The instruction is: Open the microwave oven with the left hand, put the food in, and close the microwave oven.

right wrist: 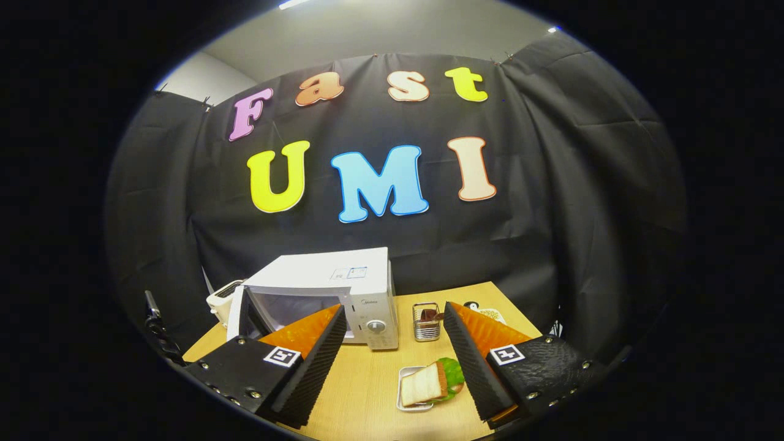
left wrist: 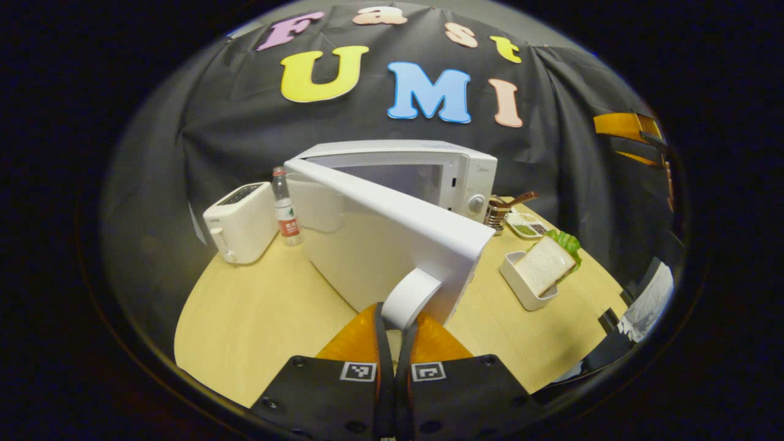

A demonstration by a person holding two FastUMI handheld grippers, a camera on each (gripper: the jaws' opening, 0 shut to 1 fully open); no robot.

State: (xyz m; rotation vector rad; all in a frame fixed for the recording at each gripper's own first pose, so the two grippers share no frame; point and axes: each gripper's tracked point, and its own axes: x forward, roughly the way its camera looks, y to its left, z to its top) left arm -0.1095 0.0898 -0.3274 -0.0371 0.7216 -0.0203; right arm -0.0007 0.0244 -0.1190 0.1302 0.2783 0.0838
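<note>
In the left gripper view the white microwave (left wrist: 456, 171) stands at the back of the table with its door (left wrist: 380, 239) swung wide toward me. My left gripper (left wrist: 395, 321) is shut on the door's white handle (left wrist: 409, 296), a finger pressing on each side. The food is a slice of bread with lettuce (left wrist: 544, 264) in a small white tray (left wrist: 517, 285), right of the door. In the right gripper view my right gripper (right wrist: 395, 312) hangs open and holds nothing, above and just behind the bread (right wrist: 424, 384). The microwave (right wrist: 324, 282) shows its open cavity there.
A white toaster (left wrist: 242, 223) and a plastic bottle (left wrist: 285, 211) stand left of the microwave. A wire utensil holder (right wrist: 425, 321) and a condiment dish (left wrist: 530, 225) sit at its right. Bare wooden table (left wrist: 257, 306) lies left of the door.
</note>
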